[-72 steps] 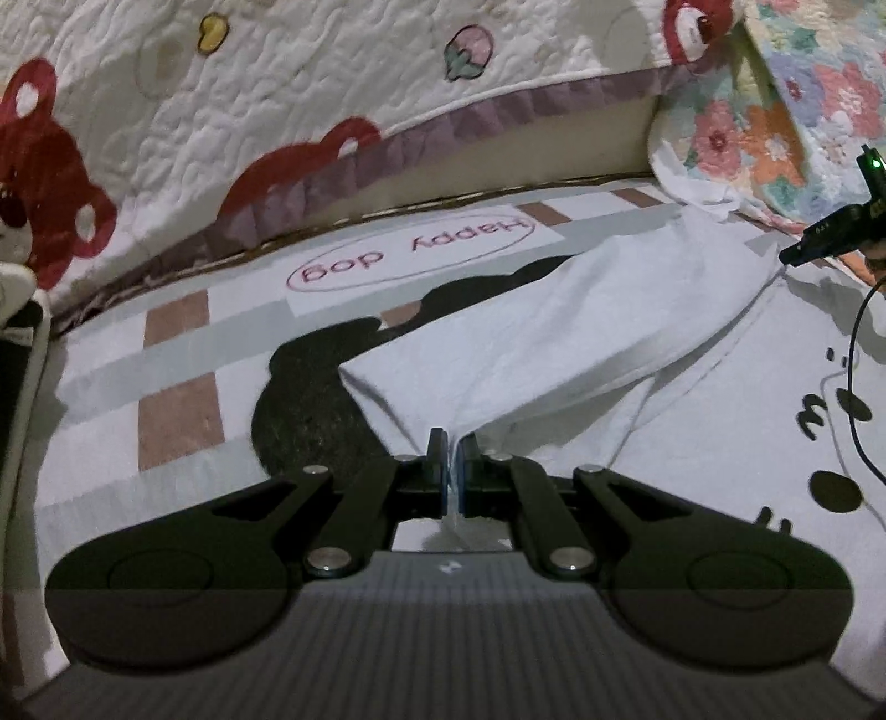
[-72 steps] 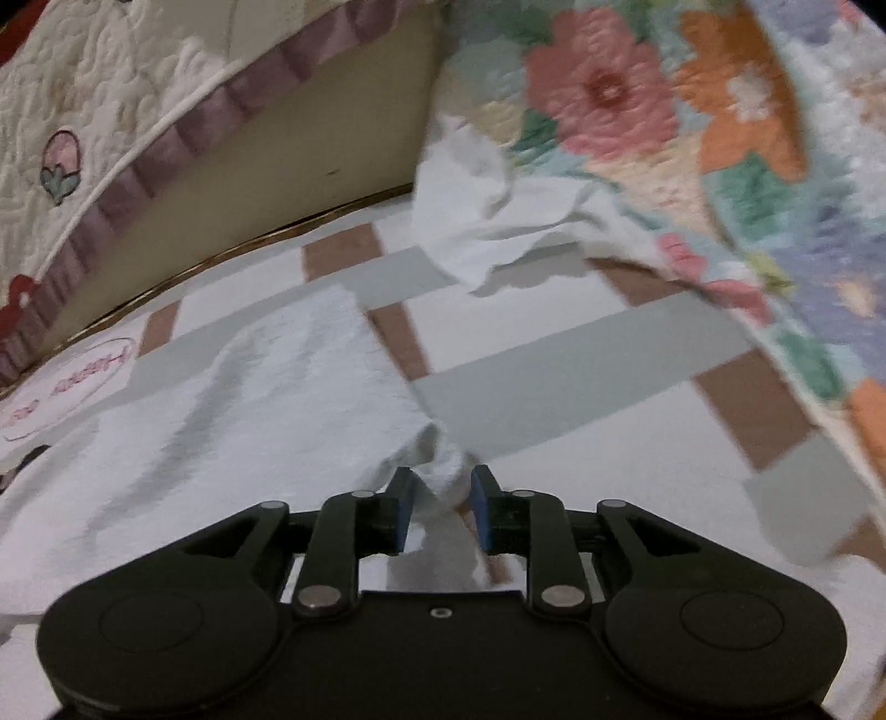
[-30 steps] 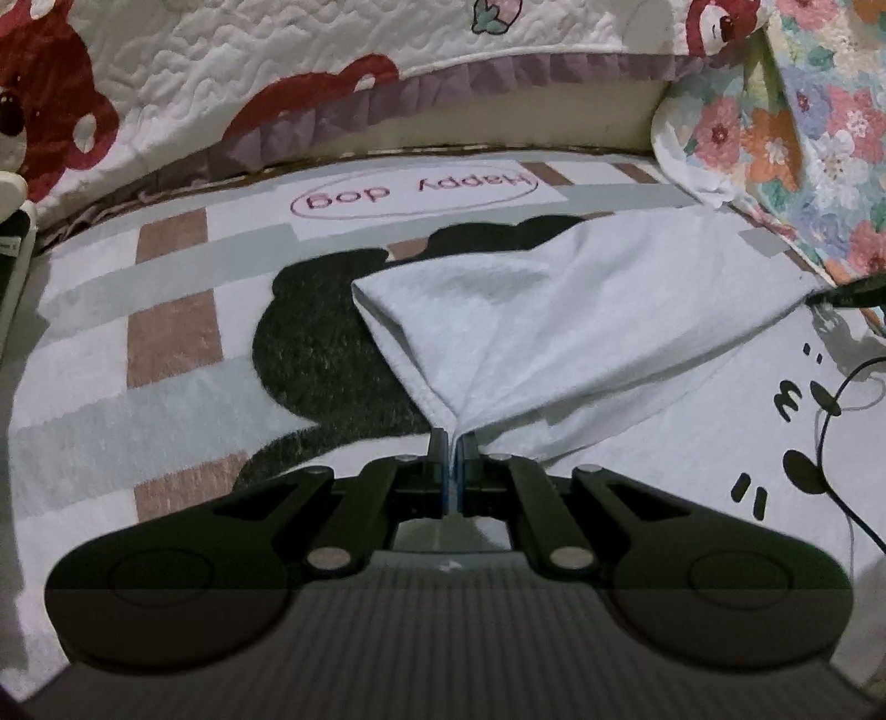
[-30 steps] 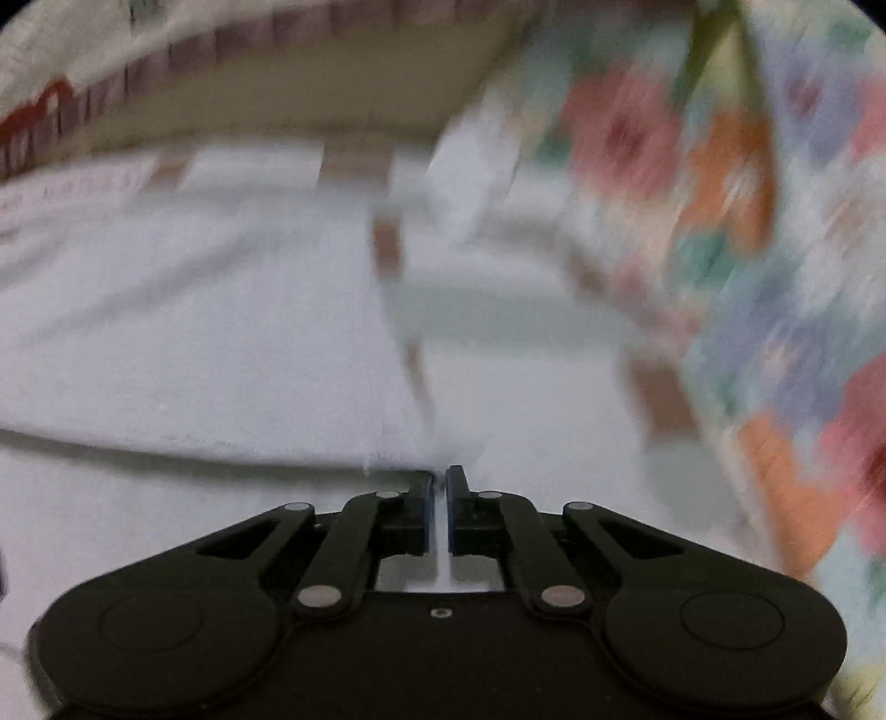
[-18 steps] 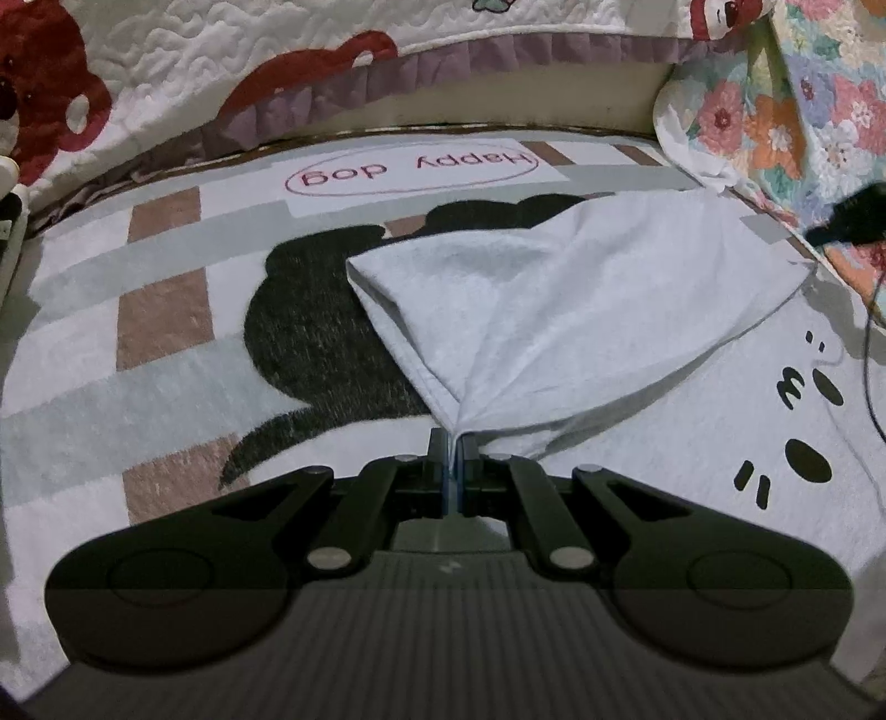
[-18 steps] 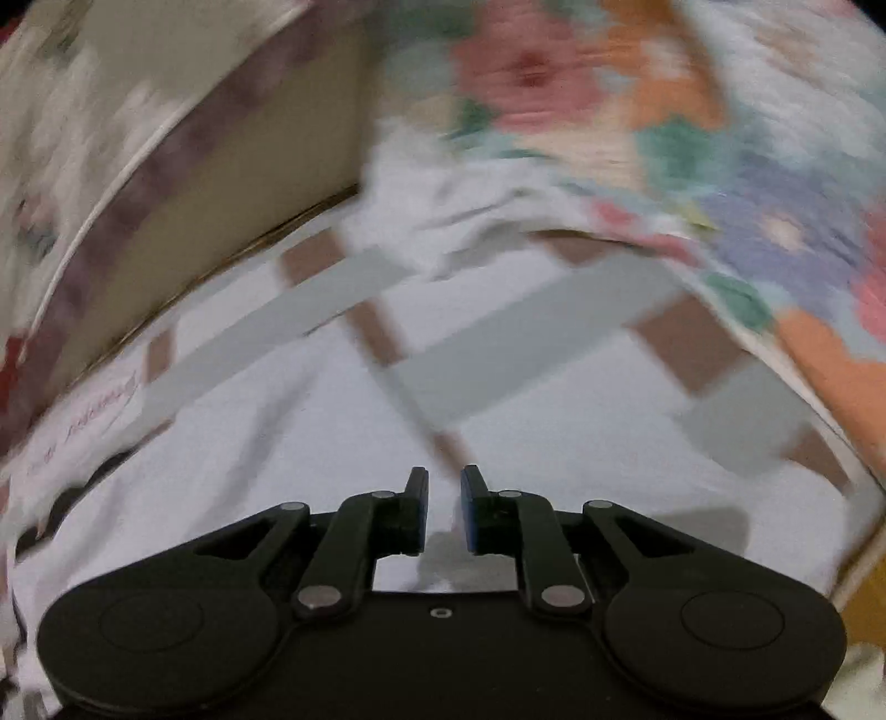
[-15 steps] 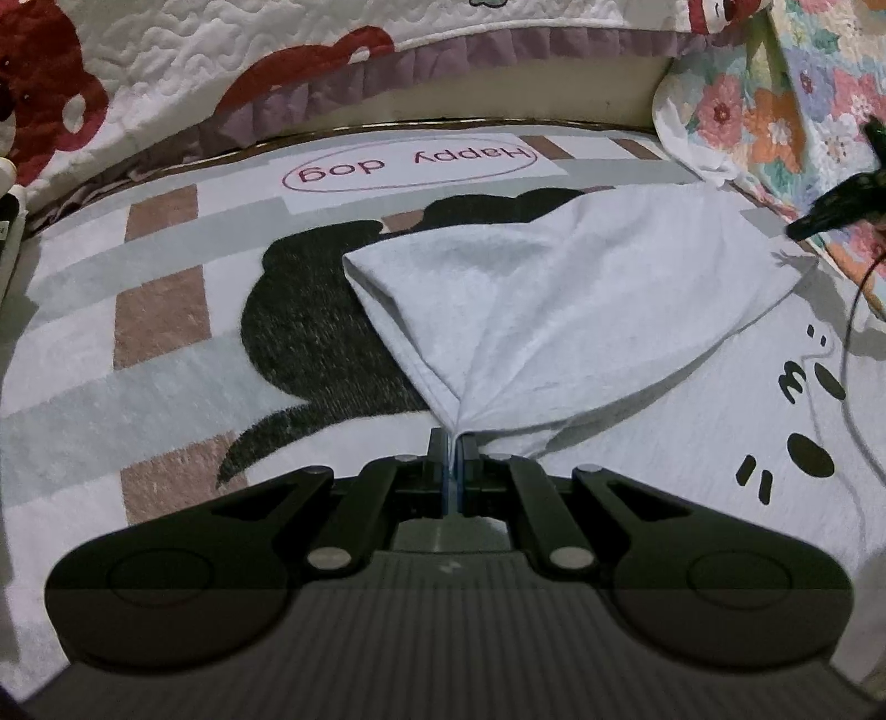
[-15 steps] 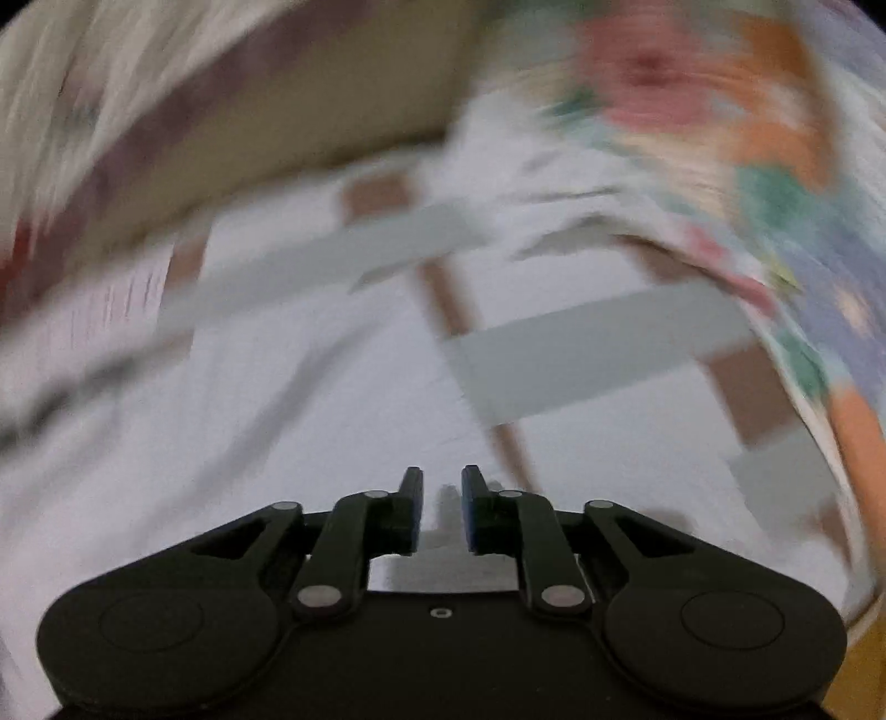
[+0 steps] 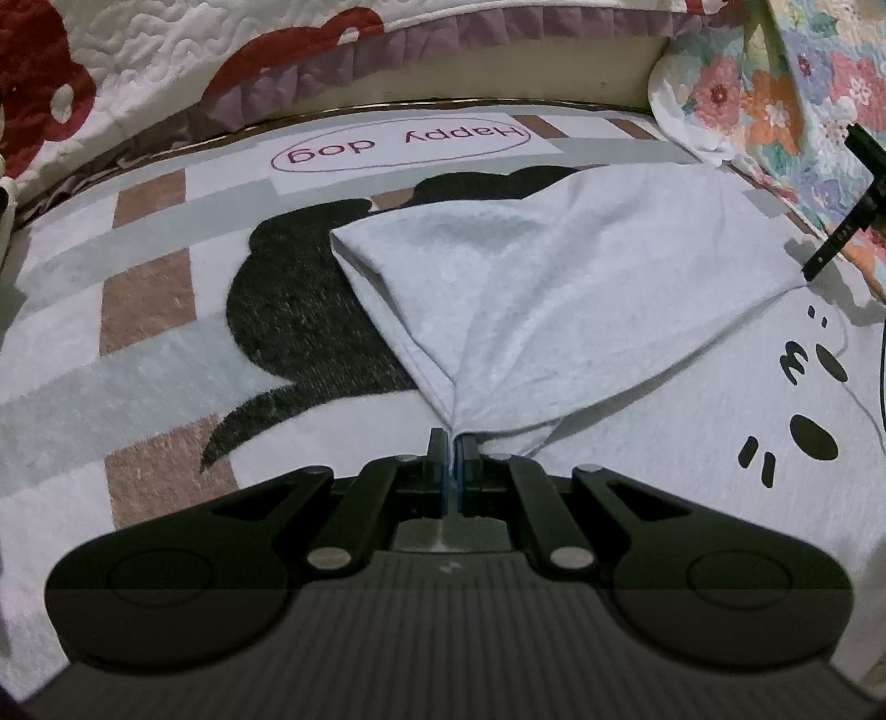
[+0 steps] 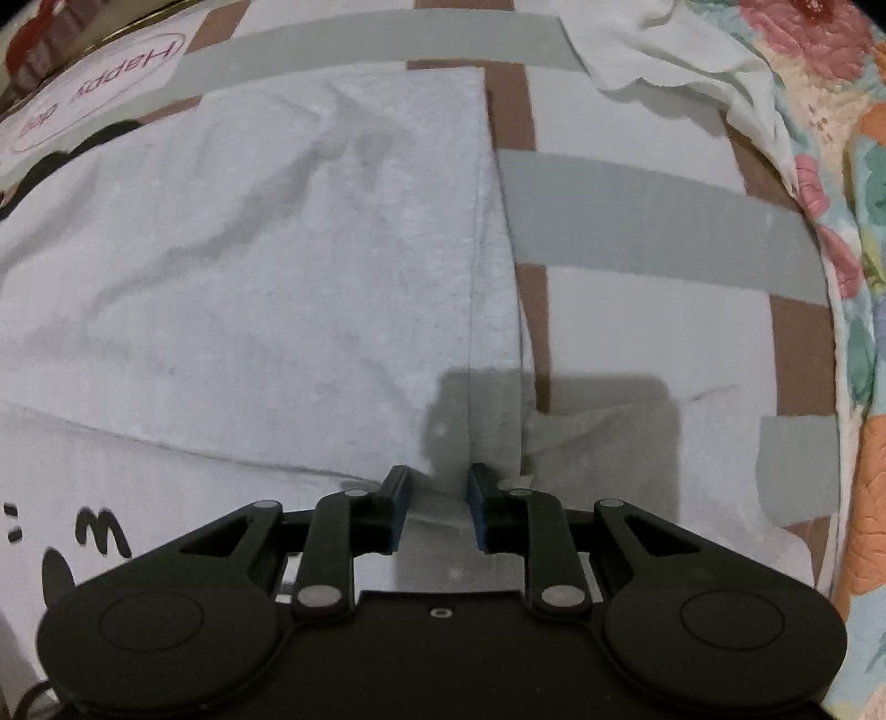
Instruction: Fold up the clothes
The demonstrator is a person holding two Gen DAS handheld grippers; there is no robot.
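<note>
A white garment (image 9: 554, 288) with black face-like marks lies on a patterned rug (image 9: 144, 310). One part of it is folded across the rest. My left gripper (image 9: 454, 443) is shut on a bunched corner of that folded part, low over the rug. My right gripper (image 10: 437, 487) points straight down over the garment (image 10: 277, 249) at its right hem. Its jaws stand a little apart, with cloth lying flat beneath them and nothing pinched. In the left wrist view a black part of the right gripper (image 9: 830, 243) shows at the garment's far right corner.
The rug carries a "Happy dog" label (image 9: 398, 145) and a black dog shape (image 9: 299, 299). A bear-print quilt (image 9: 166, 50) hangs along the back. A floral quilt (image 10: 864, 332) borders the right side, with a crumpled white cloth (image 10: 681, 61) at its foot.
My right gripper has let go of the garment's corner, opened and tipped down over the hem. The folded part now lies flat at the right. My left gripper has kept its hold.
</note>
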